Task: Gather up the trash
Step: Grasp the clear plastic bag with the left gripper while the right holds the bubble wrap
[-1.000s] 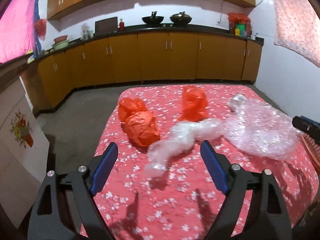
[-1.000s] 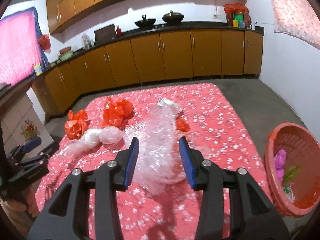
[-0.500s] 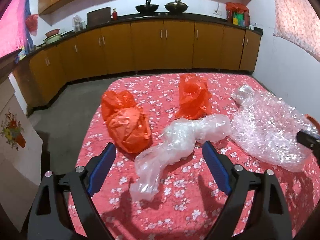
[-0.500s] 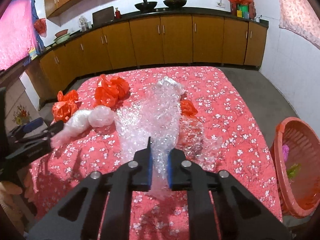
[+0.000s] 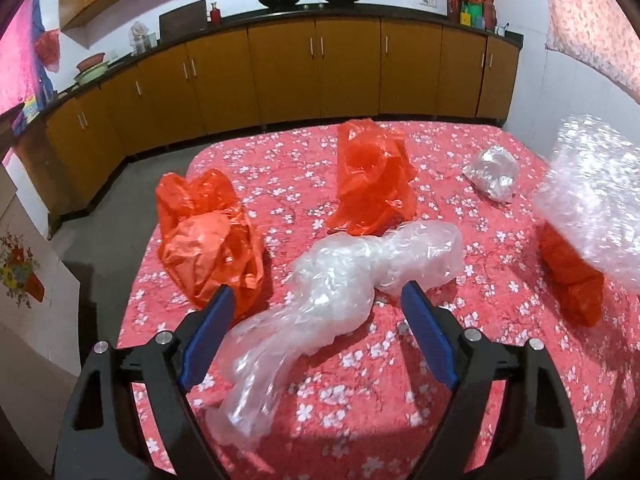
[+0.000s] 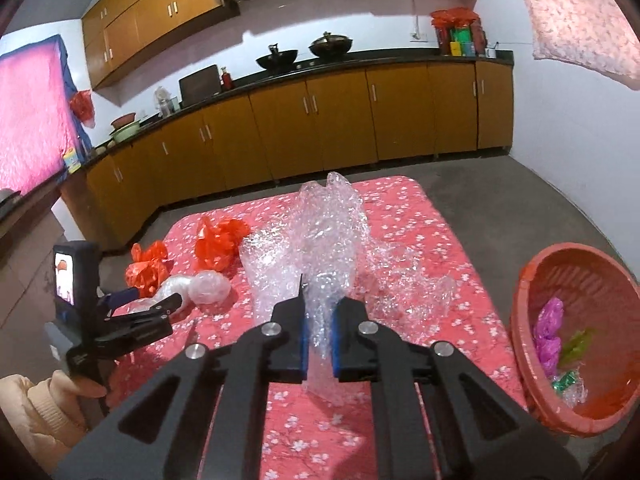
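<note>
My grippers (image 5: 312, 328) (image 6: 320, 336) are matte black with blue finger pads (image 5: 208, 332) and silver screws (image 6: 271, 328); lower left, a cream sleeve (image 6: 36, 412) covers my wrist.

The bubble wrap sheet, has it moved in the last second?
Yes. The bubble wrap sheet, clamped in the right gripper, has risen off the floral tablecloth, uncovering a small silvery wad.

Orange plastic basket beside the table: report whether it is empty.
Not empty. The orange plastic basket holds a purple crumpled wrapper and green scraps near its bottom; most of it is unfilled.
</note>
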Motion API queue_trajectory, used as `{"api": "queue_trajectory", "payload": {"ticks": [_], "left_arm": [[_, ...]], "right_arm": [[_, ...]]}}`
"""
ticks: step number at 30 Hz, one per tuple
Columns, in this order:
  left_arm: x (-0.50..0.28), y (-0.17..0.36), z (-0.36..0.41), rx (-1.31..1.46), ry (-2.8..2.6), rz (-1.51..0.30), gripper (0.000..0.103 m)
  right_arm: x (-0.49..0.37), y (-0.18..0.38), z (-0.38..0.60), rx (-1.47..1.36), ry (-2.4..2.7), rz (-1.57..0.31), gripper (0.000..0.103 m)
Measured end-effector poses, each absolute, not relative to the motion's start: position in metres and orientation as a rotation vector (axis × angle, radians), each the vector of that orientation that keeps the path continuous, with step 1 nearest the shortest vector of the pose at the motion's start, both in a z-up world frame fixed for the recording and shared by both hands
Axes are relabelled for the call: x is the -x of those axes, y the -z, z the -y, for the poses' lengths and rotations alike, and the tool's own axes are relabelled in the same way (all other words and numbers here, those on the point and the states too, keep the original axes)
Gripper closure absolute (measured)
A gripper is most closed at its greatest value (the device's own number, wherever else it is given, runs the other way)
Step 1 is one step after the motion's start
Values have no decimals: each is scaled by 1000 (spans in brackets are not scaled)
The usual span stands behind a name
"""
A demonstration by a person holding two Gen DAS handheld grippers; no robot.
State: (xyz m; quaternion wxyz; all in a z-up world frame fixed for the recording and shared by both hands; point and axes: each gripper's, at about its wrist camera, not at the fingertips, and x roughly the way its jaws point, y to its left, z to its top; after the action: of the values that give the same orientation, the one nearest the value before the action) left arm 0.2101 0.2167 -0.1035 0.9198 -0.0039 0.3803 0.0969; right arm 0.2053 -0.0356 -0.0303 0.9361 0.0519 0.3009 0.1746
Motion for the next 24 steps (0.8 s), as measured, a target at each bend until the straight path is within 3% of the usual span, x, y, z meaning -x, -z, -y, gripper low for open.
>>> {"api": "queue_trajectory", "payload": {"ticks": [5, 10, 22, 23, 24], "left_arm": [[-225, 107, -210, 10, -174, -812, 19], [-230, 110, -200, 37, -135, -843, 37], [-232, 111, -175, 43, -89, -851, 38], [-232, 112, -173, 41, -86, -850, 41], [-232, 112, -173, 39, -85, -850, 51]], "right_arm": [[-205, 30, 49, -108, -336, -619, 94], [-205, 30, 58, -113, -319, -621, 94], [-203, 32, 71, -127, -285, -628, 94], [-202, 32, 73, -127, -279, -628, 94], [-202, 31, 76, -130, -273, -628, 94]]}}
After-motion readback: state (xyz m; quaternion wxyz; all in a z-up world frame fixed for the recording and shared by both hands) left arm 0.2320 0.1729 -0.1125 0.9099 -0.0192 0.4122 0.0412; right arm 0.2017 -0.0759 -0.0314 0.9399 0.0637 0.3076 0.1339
